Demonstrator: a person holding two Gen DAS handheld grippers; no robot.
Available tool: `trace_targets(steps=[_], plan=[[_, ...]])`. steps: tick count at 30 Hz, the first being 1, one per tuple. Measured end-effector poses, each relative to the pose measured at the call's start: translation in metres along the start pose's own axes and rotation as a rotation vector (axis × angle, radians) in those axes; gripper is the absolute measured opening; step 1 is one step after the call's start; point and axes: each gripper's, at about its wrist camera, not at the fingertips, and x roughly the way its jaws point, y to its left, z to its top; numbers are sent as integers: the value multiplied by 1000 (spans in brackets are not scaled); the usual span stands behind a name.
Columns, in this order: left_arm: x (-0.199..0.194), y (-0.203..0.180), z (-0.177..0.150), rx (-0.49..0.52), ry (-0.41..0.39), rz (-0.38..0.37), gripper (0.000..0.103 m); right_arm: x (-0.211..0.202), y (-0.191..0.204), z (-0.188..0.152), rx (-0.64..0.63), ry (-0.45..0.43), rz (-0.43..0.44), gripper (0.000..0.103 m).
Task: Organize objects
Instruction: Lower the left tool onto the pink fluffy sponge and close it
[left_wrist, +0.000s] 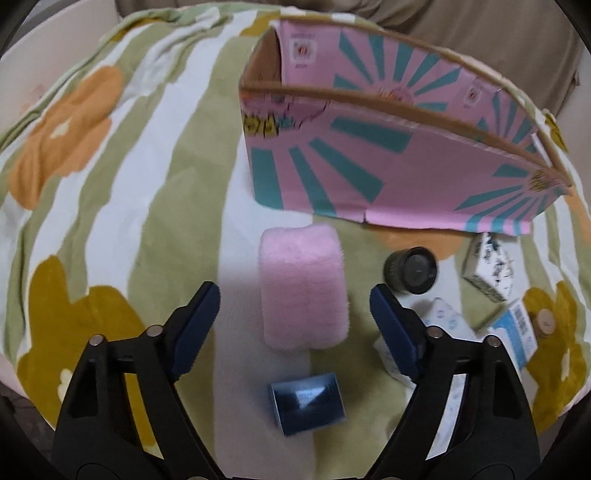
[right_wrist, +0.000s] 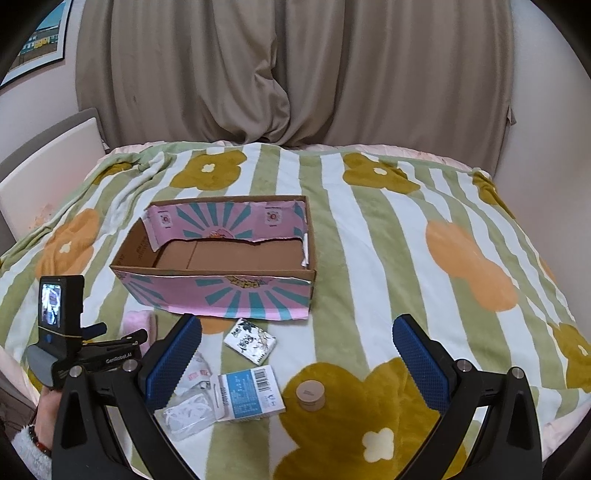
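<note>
Flowery blanket holds a pink box; both grippers' jaws are apart, left gripper around a pink towel.

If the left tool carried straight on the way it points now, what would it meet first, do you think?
Most likely the pink plush roll, lying between the open fingers of the left tool. The pink cardboard box stands behind it. Depth is hard to judge through the fisheye.

The cardboard box is sitting open-topped, with nothing blocking entry from above. At its 6 o'clock side, packets and a small wooden jar are crowding the blanket; toward 3 o'clock the blanket is lying bare.
</note>
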Motion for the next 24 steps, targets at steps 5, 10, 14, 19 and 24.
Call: trace_targets(steps=[5,10,14,19,24], plan=[[16,1,0,4,32,2,72,6,-11,-4,23,20,-24,103],[27,1,-1,11,51,-17,53,11,-18,-9,44,38,-38,103],[34,-3,-1,30,53,-26,45,13,-22,-10,58,47,-50,103],[34,-1,2,40,49,-51,43,14,-25,-11,77,50,-67,103],[28,3,3,47,34,-79,42,15,-26,-11,92,51,-76,103]])
